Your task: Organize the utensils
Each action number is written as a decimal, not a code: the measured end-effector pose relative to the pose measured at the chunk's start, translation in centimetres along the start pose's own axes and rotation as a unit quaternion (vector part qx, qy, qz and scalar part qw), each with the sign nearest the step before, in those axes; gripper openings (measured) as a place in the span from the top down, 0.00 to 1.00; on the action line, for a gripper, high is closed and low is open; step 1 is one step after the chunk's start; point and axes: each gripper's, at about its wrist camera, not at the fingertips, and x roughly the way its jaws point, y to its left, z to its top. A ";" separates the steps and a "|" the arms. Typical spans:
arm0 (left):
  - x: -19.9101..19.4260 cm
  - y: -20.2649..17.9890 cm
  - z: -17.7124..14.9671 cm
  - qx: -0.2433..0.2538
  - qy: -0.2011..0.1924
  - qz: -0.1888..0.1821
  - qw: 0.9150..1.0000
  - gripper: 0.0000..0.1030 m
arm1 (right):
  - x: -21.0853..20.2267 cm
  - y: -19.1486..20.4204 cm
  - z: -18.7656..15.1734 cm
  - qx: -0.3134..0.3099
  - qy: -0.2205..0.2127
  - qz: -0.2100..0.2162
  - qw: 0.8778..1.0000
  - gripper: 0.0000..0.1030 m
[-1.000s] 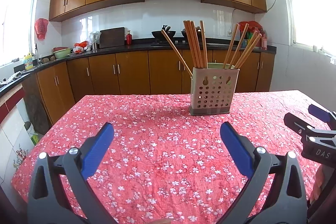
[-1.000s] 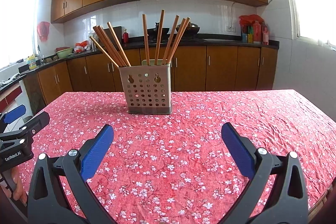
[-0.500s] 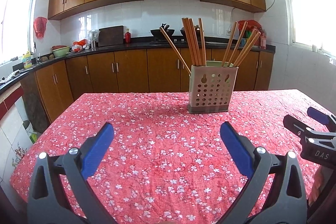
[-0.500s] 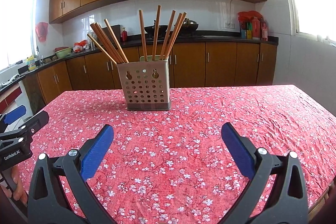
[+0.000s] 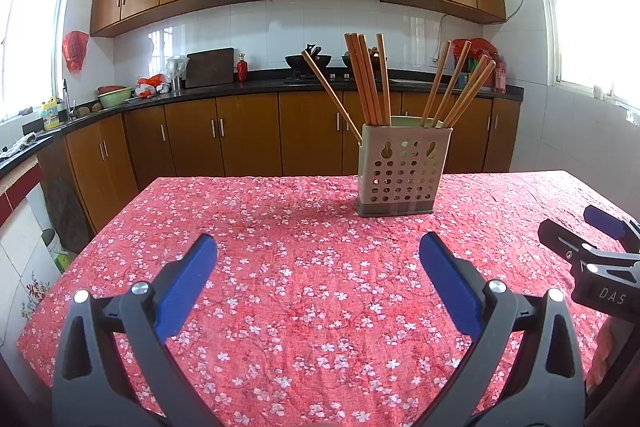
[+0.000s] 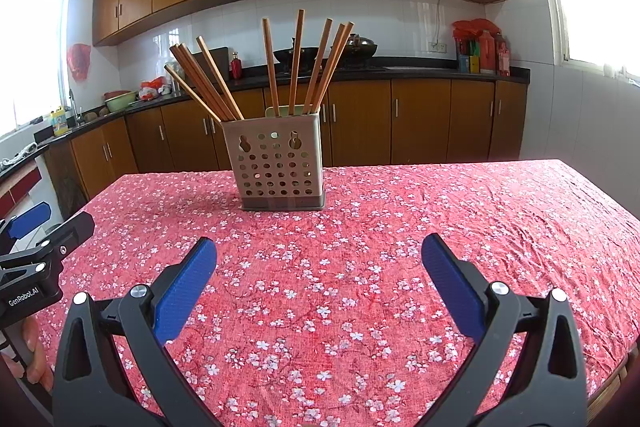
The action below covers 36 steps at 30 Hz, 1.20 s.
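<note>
Nearest me, the left gripper (image 5: 318,267) and the right gripper (image 6: 319,267) hover with blue-padded fingers (image 6: 186,289) spread wide, holding nothing, above the tabletop's red floral cloth (image 6: 400,247). Farther back stands the beige perforated utensil holder (image 6: 276,165), brown wooden chopsticks (image 6: 296,61) fanning upward from it.

The left gripper (image 5: 318,281) has two black plastic arms shaped like clamp handles with triangular cut-outs, each tipped with a flat blue textured pad and fastened with round silver screws. The right gripper (image 6: 319,281) is built the same way; seen from the left wrist, its black body bears the white letters "DAS". From the right wrist view, the left one's side reads "GenRobot.AI" in white.
</note>
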 end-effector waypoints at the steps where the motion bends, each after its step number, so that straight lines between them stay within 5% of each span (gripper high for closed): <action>1: 0.0 0.0 0.0 0.000 0.000 0.000 1.000 0.04 | 0.0 0.0 0.0 0.000 0.000 0.000 1.000 0.02; 36: 0.6 0.1 -0.1 -0.001 0.004 -0.004 1.000 0.04 | 0.5 0.2 -0.4 0.004 0.007 0.000 1.000 0.02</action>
